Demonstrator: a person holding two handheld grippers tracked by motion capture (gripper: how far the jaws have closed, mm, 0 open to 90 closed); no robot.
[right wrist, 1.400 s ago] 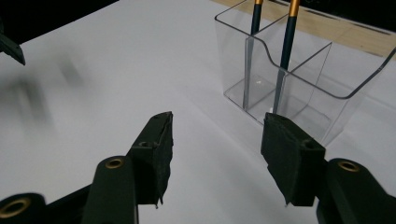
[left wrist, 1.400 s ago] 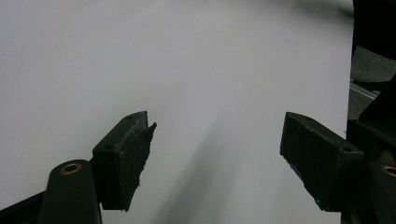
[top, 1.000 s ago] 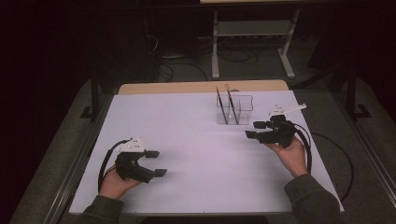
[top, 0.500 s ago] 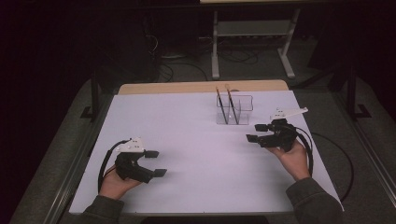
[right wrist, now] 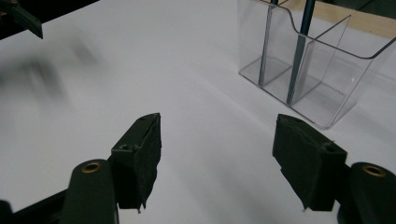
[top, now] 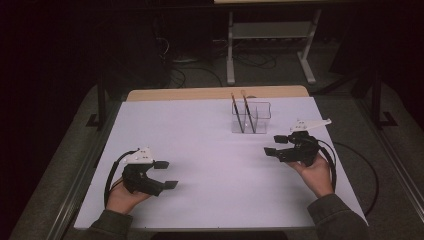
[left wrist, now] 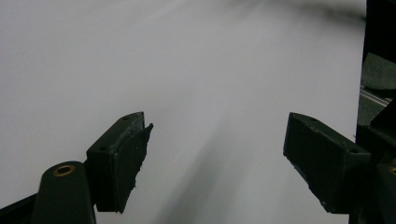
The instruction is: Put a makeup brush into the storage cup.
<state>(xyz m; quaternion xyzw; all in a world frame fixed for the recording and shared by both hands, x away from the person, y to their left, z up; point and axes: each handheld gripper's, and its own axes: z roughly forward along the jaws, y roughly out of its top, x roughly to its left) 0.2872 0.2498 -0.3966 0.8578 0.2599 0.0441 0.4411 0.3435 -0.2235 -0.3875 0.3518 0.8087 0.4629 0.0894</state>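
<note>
Clear divided holder [top: 251, 117]: stands on the white tabletop [top: 210, 150] just ahead of the right hand-held gripper [top: 276, 146], two pencils [top: 243, 112] already upright in its compartments, apparently one in each. Right hand-held gripper: jaws wide apart, holding nothing, apart from the holder. Left hand-held gripper [top: 166, 174]: likewise spread and unloaded, well apart over bare tabletop; the placing looks done, with nothing loose left to collect.

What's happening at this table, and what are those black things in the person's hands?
A person holds a two-jaw gripper in each hand over a white table. Both the left gripper and the right gripper are open and hold nothing. The right one is close to a clear plastic divided holder with two thin dark pencils standing in it. Nothing is being grasped.
</note>
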